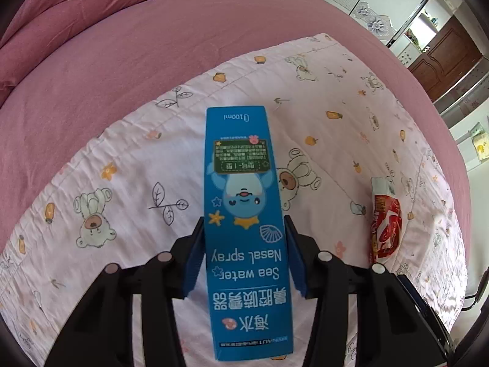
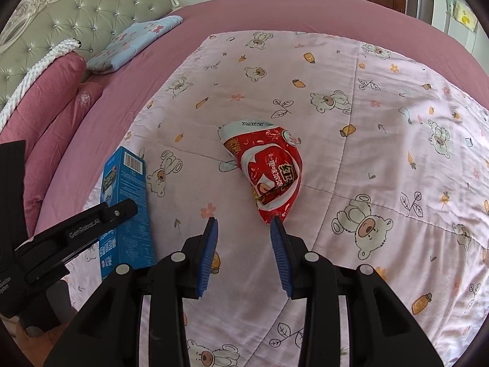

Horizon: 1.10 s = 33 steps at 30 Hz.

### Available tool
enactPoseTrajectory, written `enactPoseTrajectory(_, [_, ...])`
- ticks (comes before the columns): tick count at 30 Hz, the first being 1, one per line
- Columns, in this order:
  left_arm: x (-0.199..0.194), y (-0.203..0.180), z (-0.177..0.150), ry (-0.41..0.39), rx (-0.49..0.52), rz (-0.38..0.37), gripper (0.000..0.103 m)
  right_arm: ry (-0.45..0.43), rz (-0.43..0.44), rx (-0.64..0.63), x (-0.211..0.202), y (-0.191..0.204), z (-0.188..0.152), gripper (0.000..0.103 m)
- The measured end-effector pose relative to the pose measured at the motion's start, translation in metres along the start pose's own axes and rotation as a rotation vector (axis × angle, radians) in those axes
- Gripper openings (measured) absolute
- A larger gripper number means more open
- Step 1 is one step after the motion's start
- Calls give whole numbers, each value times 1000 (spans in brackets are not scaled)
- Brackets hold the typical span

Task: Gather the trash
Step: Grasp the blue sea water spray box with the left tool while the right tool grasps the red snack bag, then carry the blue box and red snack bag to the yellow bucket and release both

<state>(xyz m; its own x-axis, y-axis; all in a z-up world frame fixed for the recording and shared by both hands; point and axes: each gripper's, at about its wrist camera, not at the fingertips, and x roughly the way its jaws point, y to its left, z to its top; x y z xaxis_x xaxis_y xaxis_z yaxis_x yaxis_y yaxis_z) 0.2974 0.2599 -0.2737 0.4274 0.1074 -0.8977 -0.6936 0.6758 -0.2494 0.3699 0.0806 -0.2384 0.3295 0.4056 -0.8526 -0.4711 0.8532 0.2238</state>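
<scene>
Two hand-held grippers, left (image 1: 244, 223) clamps nasal spray box (image 1: 244, 208), right (image 2: 244, 221) agape by wrapper (image 2: 266, 168)

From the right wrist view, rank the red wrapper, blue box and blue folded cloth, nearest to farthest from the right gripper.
1. red wrapper, just ahead of the right gripper, its lower tip at the right finger.
2. blue box, left, in the left gripper.
3. blue folded cloth, far upper left.

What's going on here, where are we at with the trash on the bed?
The left gripper is shut on the blue nasal spray box, holding it over the bear-print quilt. The right gripper is open, with its fingertips at the near end of the red snack wrapper, which lies crumpled on the quilt and is not yet gripped. No bin is in view.
</scene>
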Motion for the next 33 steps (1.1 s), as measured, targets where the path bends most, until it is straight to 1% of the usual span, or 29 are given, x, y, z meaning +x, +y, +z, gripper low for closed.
enactPoseTrajectory(4, [-5,-4,8,-46,44,-92,48,-10,-24,47,19,-8,17,39])
enactPoseTrajectory(5, [-4,-6,10,-53,54,-105,48,-13,-30,56,23,-9,21,42])
enactPoseTrajectory(6, [-5,-6,11,-56,63,-115,48,-16,-37,56,28,-9,25,48])
enactPoseTrajectory(8, [-5,-8,13,-53,83,-126,47,-11,-64,47,38,-6,32,54])
enactPoseTrajectory(11, [-3,-7,15,-43,87,-146,47,5,-85,53,51,-5,39,54])
enactPoseTrajectory(14, [-6,-2,13,-38,85,-160,47,12,-90,72,54,-8,42,33])
enactPoseTrajectory(17, [-12,2,10,-30,86,-182,47,-4,-56,105,41,-12,37,28])
enactPoseTrajectory(18, [-15,2,8,-30,94,-191,47,-7,-49,111,36,-13,33,26])
enactPoseTrajectory(20, [-23,2,1,-32,131,-190,47,-12,-28,132,23,-12,21,25])
enactPoseTrajectory(23, [-36,5,-10,-23,151,-212,47,-18,13,166,0,-9,-3,25])
enactPoseTrajectory(28, [-72,6,-35,-27,224,-254,47,-45,66,197,-55,-3,-46,25])
enactPoseTrajectory(30, [-90,7,-50,-18,266,-274,47,-49,63,204,-80,-1,-65,25])
enactPoseTrajectory(33, [-116,8,-76,20,332,-308,47,-47,48,218,-118,2,-97,25])
